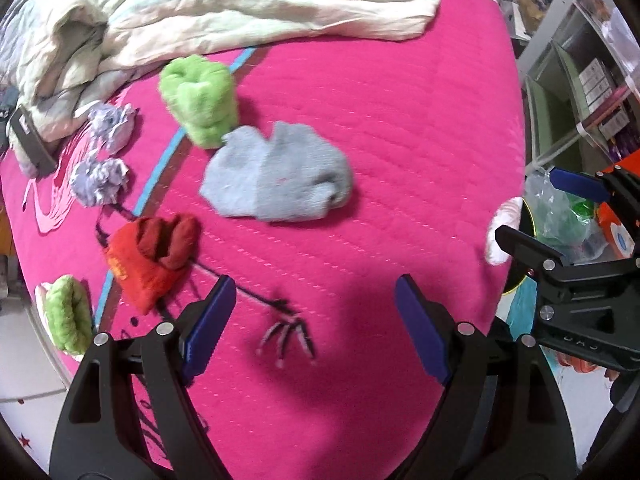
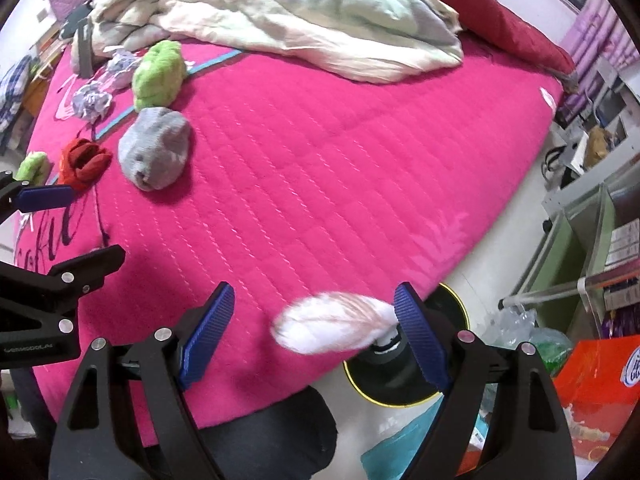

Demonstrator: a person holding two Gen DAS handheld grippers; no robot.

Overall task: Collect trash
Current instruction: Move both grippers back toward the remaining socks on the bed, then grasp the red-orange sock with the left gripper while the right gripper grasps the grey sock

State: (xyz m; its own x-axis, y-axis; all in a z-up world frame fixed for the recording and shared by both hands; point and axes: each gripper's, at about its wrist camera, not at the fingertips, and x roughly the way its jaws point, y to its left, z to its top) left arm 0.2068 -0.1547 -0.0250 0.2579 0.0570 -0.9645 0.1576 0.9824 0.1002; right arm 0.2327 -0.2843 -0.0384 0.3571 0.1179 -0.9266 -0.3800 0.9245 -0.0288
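- The right gripper (image 2: 314, 338) has its fingers (image 2: 418, 338) spread wide. A white, blurred wad of tissue (image 2: 334, 328) lies between them, one end against the right-hand finger, the other free. No squeeze is evident, so it looks loose or dropping.
- The left gripper (image 1: 316, 326) is also spread wide with nothing between its fingers, hovering above the pink bed cover (image 1: 400, 120).
- The wad's long axis runs crosswise between the right fingers, its rounded end pointing towards the left one. It sits over the bed's edge, above a black, yellow-rimmed round object (image 2: 400, 376) on the floor.
- Judgement: this is the drop-off step for the white wad; whether that round object is the bin I cannot tell. A clear plastic bag (image 1: 560, 208) lies beside it.
- Farther out, two crumpled lilac paper balls (image 1: 100, 180) lie near the rumpled duvet (image 1: 240, 8), well apart from both grippers.
- The next move probably calls for a reach across the bed to one paper ball, past the grey sock bundle (image 1: 280, 176), red socks (image 1: 156, 256) and green socks (image 1: 200, 100), which are laundry, not trash.
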